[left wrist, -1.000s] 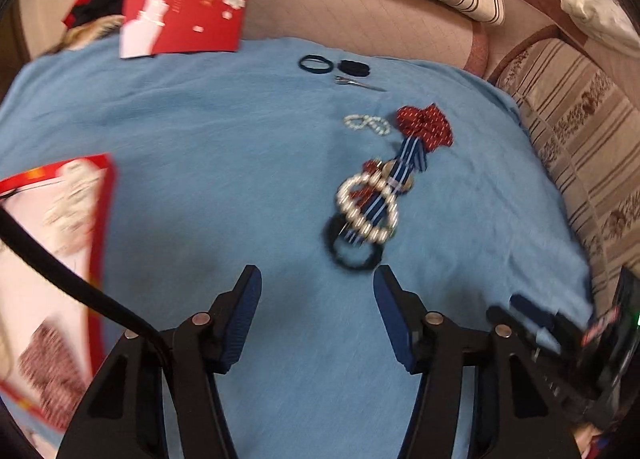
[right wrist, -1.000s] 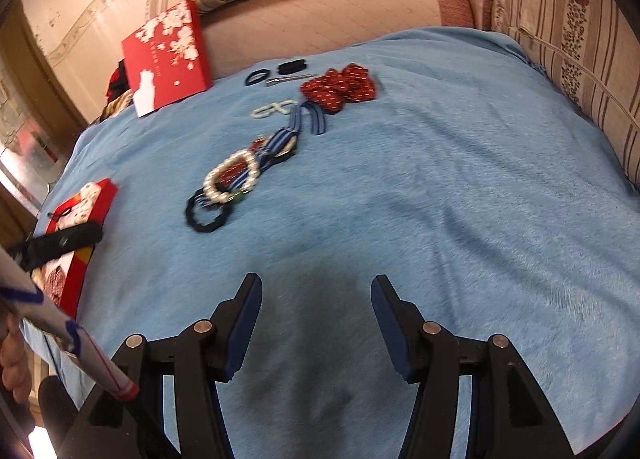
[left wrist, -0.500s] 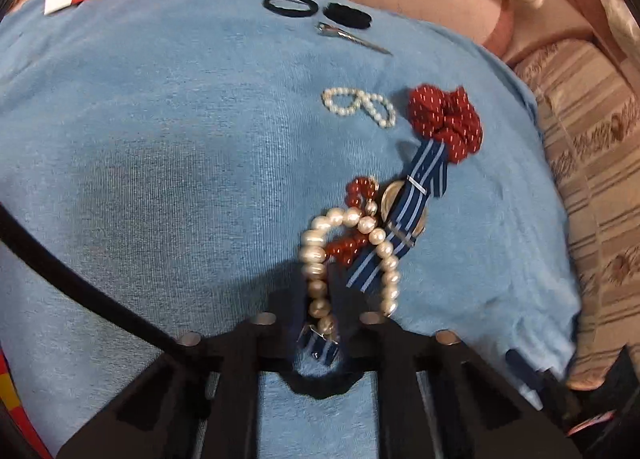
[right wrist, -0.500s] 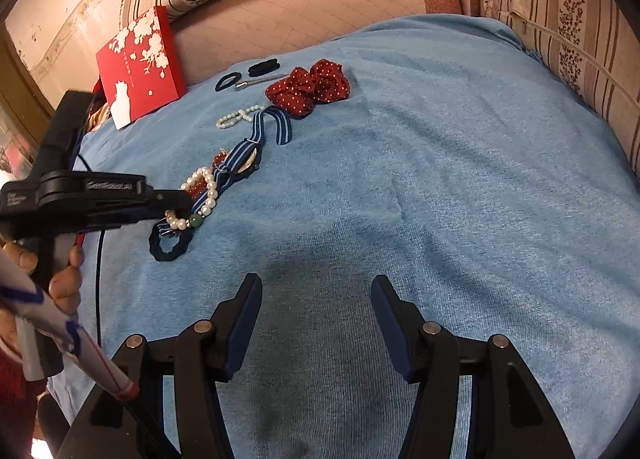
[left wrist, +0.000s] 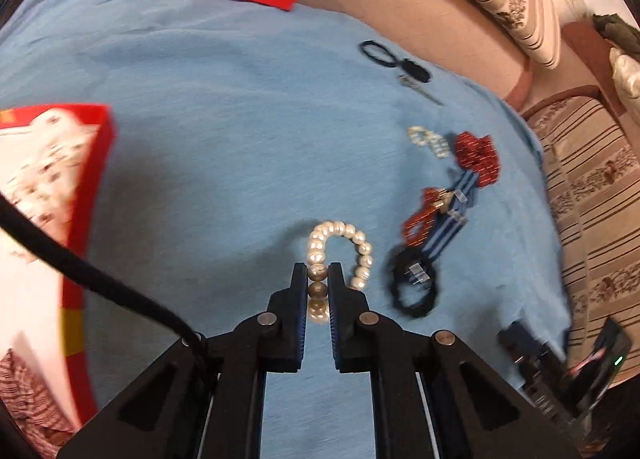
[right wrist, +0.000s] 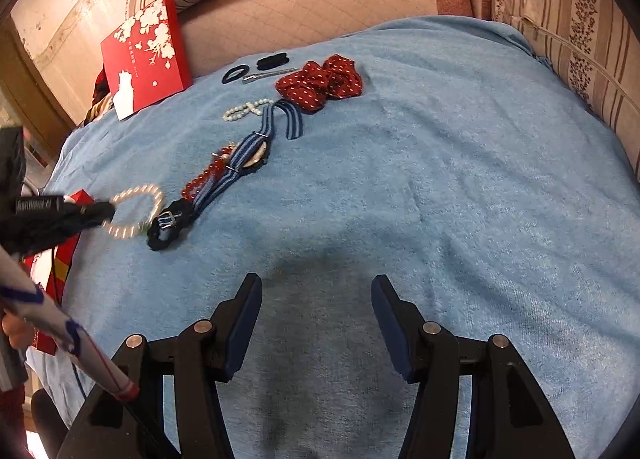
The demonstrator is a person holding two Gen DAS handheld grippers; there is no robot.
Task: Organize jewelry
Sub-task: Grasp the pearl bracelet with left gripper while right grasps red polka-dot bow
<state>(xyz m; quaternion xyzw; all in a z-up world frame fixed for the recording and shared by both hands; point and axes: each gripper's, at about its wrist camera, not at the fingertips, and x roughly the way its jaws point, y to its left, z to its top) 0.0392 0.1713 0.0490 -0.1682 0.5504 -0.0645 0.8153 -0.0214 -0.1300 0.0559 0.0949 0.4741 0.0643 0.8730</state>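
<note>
- Left gripper (left wrist: 318, 279) fingers closed on the pearl bracelet (left wrist: 340, 251), pinching beads on one side of the loop; rest of the loop arcing forward and rightward past the fingertips.
- Just right of that loop: black hair tie (left wrist: 414, 287) and striped watch strap (left wrist: 452, 219), lying lengthwise toward the sofa's back edge.
- Off to the left, at the blue towel's (left wrist: 220, 139) left edge: red gift box (left wrist: 52, 187), probably the destination.
- Right gripper (right wrist: 316, 319) fingers spread apart, holding nothing, well apart from the jewelry.

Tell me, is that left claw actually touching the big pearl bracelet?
Touching. In the left wrist view, the left gripper has its fingers pressed against both sides of the pearl bracelet.
</note>
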